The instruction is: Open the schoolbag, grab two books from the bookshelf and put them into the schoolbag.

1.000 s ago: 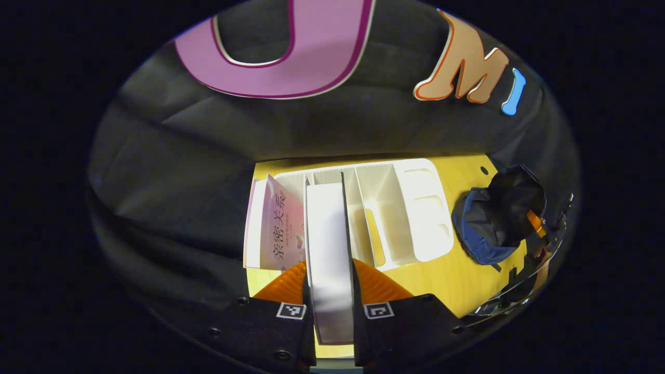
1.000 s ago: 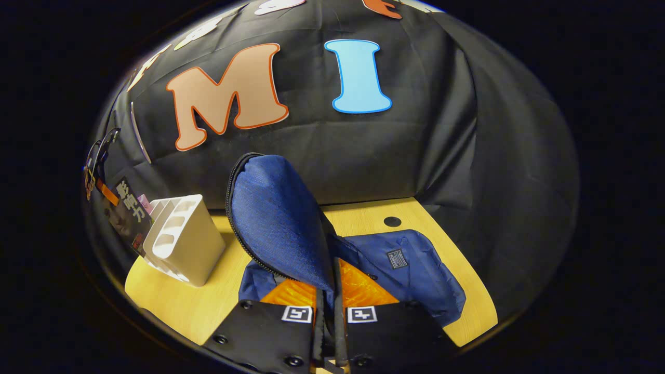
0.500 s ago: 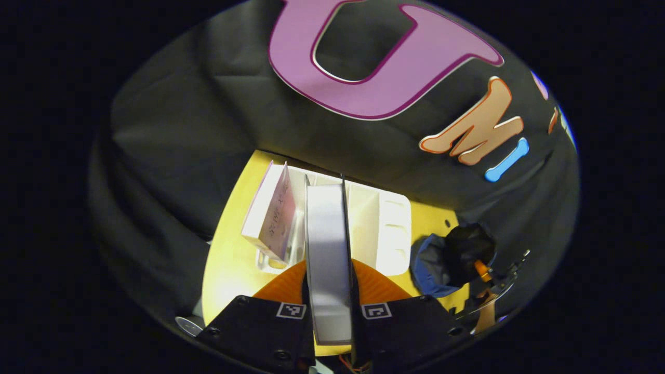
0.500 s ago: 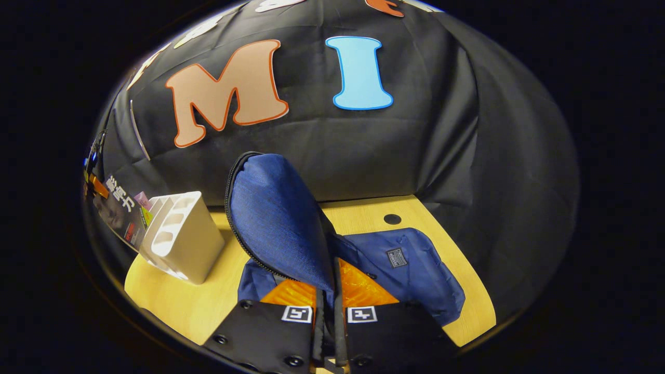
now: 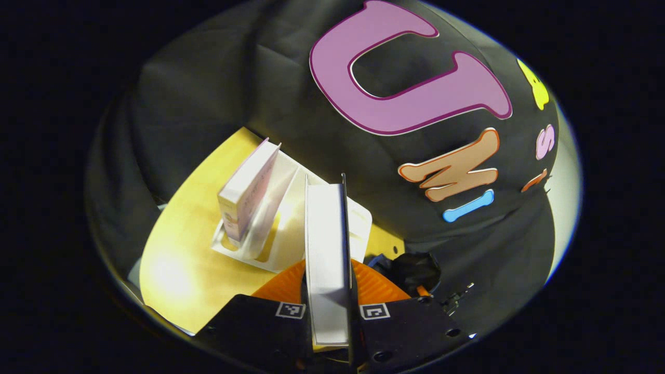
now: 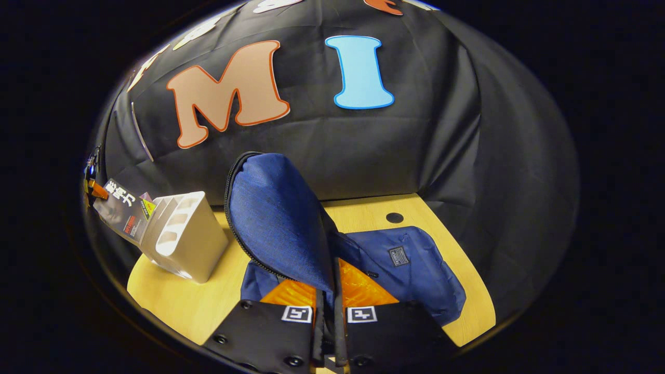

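Blue fabric marks the schoolbag (image 6: 410,270), which lies on the yellow wooden worktop (image 6: 182,301) to the right of the white bookshelf (image 6: 187,244). Its flap (image 6: 275,223) stands raised, zip edge showing along the rim, and the right hand-held gripper (image 6: 327,311) pinches the lower edge of that flap between both fingers, which are drawn almost together.

In the left gripper view, the left hand-held gripper (image 5: 328,311) clamps a book (image 5: 326,249) between its two fingers, page edges toward the camera, the dark cover along its right side. The book is lifted clear of the bookshelf (image 5: 291,228), which sits on the worktop (image 5: 176,259) below and behind it. A second book (image 5: 244,192) with a pale pink cover stands tilted in the leftmost slot of the bookshelf. To the right of the bookshelf, a dark part of the schoolbag (image 5: 413,270) peeks out past the gripper.

In the right gripper view the held book (image 6: 122,213) appears at the far left, its dark cover just left of the bookshelf and above the worktop. A small round hole (image 6: 394,217) sits in the worktop behind the schoolbag, near the black cloth wall.
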Tool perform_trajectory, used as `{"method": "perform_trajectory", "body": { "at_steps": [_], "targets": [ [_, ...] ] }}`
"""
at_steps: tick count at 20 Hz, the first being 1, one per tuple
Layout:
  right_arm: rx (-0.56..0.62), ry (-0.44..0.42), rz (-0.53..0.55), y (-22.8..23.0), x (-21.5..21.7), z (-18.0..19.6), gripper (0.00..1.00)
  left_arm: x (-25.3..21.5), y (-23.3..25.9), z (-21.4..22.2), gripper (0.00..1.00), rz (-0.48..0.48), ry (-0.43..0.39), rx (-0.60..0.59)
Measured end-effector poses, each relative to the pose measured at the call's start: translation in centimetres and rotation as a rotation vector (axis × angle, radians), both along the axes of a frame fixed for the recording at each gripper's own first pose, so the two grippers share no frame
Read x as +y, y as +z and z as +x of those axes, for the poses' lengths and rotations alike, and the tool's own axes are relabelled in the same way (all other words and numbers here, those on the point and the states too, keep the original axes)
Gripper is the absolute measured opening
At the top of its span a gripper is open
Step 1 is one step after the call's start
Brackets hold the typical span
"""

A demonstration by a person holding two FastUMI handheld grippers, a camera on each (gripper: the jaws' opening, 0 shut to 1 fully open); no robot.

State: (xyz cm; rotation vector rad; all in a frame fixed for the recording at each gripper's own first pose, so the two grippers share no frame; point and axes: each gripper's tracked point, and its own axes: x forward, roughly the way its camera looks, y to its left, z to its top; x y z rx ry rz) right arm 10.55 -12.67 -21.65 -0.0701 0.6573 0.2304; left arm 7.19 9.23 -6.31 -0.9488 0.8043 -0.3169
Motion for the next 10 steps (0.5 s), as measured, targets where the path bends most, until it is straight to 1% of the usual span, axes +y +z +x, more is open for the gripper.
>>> {"method": "perform_trajectory", "body": {
  "at_steps": [2, 4, 5, 6, 7, 8, 10],
  "targets": [
    [0.003, -0.007, 0.016, 0.0, 0.0, 0.0, 0.11, -1.9, 0.7, 0.0, 0.23, -0.068, -0.008, -0.02],
    [0.006, -0.013, 0.027, -0.1, 0.1, 0.0, 0.11, -4.2, 1.0, 0.2, 0.23, -0.112, -0.029, -0.028],
    [0.006, -0.014, 0.029, -0.1, 0.1, 0.1, 0.11, -5.4, 1.0, 0.2, 0.24, -0.121, -0.045, -0.03],
    [0.006, -0.012, 0.03, -0.1, 0.1, 0.0, 0.07, -6.8, 0.7, 0.4, 0.23, -0.129, -0.06, -0.03],
    [0.007, -0.011, 0.031, -0.2, 0.2, 0.0, 0.07, -8.2, 0.6, 0.5, 0.23, -0.139, -0.077, -0.027],
    [0.007, -0.01, 0.033, -0.2, 0.2, 0.0, 0.11, -9.8, 0.6, 0.6, 0.23, -0.152, -0.097, -0.026],
    [0.007, -0.007, 0.035, -0.2, 0.3, -0.1, 0.11, -13.4, 0.4, 0.7, 0.23, -0.174, -0.147, -0.027]
  ]
}}
